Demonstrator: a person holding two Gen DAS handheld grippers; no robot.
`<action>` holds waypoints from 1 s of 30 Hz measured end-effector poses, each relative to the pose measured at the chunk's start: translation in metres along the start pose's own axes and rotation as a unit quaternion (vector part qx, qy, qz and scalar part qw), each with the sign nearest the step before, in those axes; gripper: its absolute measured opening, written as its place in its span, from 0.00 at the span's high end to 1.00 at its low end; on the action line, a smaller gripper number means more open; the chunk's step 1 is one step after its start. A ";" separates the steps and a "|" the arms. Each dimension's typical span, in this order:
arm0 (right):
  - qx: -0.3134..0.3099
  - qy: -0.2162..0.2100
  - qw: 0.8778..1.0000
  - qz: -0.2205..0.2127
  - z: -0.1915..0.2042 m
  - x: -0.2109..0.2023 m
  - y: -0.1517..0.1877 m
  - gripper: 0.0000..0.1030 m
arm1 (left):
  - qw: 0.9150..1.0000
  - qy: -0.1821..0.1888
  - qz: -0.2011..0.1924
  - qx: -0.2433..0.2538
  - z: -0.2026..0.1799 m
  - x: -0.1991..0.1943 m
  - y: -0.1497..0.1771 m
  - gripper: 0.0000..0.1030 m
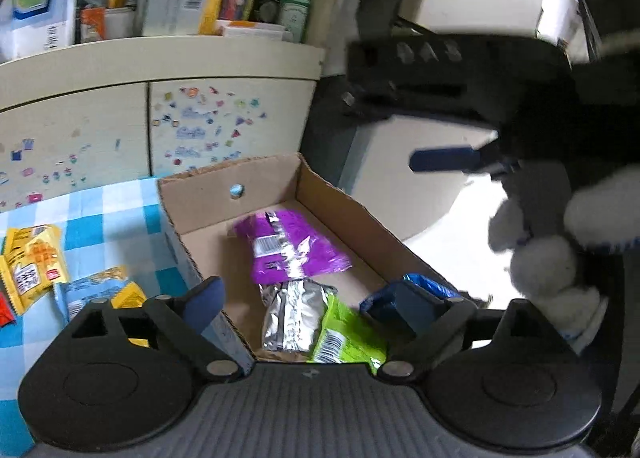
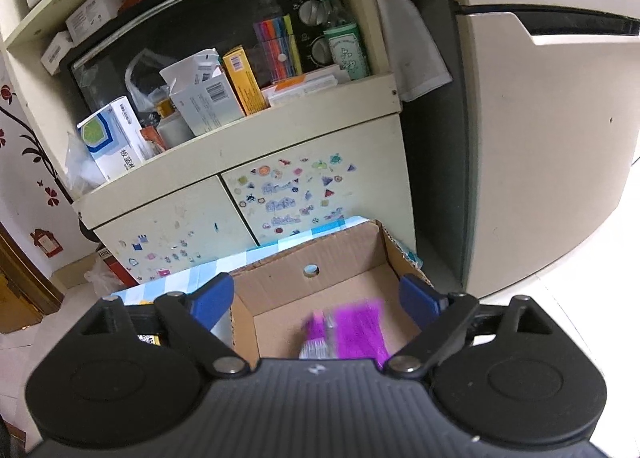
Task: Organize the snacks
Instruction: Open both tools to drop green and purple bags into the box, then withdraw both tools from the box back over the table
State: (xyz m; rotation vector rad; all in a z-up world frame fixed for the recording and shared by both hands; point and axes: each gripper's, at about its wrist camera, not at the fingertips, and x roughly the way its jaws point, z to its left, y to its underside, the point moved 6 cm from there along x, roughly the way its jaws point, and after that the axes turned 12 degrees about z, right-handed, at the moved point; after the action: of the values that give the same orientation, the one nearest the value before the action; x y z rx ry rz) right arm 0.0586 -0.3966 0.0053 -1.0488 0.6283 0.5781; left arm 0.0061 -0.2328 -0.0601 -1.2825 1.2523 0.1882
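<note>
Even indoor light; floor [image 1: 460, 234] glare is seen. Motion blur smears the purple packet [image 2: 352, 332]. Edges are bowed by fisheye.

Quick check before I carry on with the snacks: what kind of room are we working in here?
Most likely a home kitchen or dining corner. A toaster oven sits on a cream cabinet with children's stickers, a fridge stands beside it, and the cardboard box of snacks rests on a blue checked tablecloth.

Both spread wide, nothing pinched: left gripper [image 1: 316, 302] tilted downward, right gripper [image 2: 316, 298] up higher, white-gloved hand [image 1: 560, 258] on it.
</note>
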 end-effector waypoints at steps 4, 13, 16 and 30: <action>-0.007 -0.010 1.000 -0.002 0.005 0.001 0.001 0.13 | 1.000 -0.010 -0.006 -0.010 0.009 -0.011 -0.006 0.06; -0.038 -0.036 0.999 -0.004 0.025 0.006 0.005 0.13 | 0.997 -0.050 -0.015 -0.051 0.048 -0.037 -0.015 0.06; -0.052 -0.043 0.998 -0.006 0.032 0.006 0.008 0.13 | 0.995 -0.064 -0.026 -0.071 0.067 -0.051 -0.020 0.06; -0.140 -0.076 0.987 0.004 0.082 0.019 0.027 0.13 | 0.978 -0.147 -0.032 -0.142 0.152 -0.120 0.003 0.04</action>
State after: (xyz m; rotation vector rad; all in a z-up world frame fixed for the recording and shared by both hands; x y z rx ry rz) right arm 0.0690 -0.3093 0.0050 -1.2513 0.4255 0.7616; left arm 0.0460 -0.0519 -0.0028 -1.4765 0.9515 0.5066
